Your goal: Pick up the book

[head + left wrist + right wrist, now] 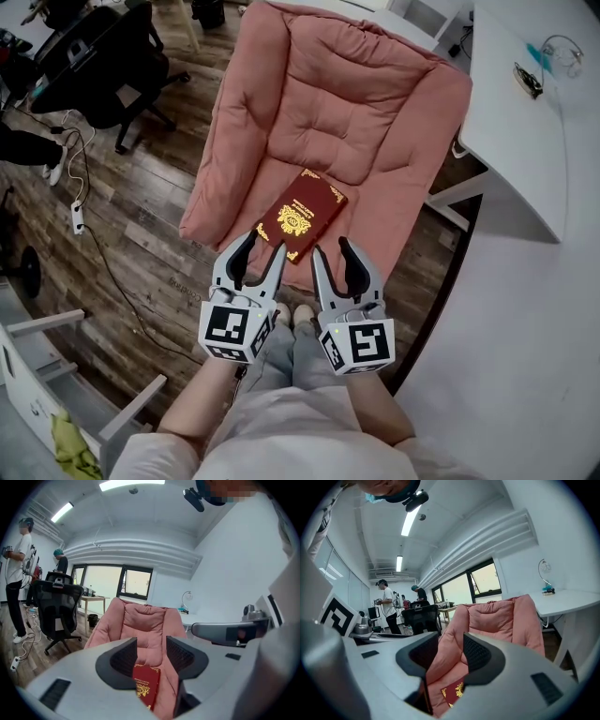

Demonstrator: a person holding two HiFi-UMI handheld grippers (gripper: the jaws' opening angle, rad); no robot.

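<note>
Wooden floor [141, 216] underneath, and dead centre sits a big pink padded chair [356, 103], seat facing the person. On the right is a white bench [525, 150]; far left, a black office chair [103, 66].

There's the book [302, 214]: dark red cover with a gold emblem, lying flat at the near edge of the pink seat and turned diagonally, with one corner pointing back at the person.

Both forearms reach forward from the body, side by side and close together, with the marker cubes facing up. The left gripper [264, 246] hangs just short of the book's near-left edge, jaws spread with nothing between them. In its own view the book [146, 686] shows low in the gap, beyond the pads.

The right gripper [331, 248] is level with it, just right of the near corner, its jaws also parted and empty. That corner sits between the two grippers, and neither touches the book.
</note>
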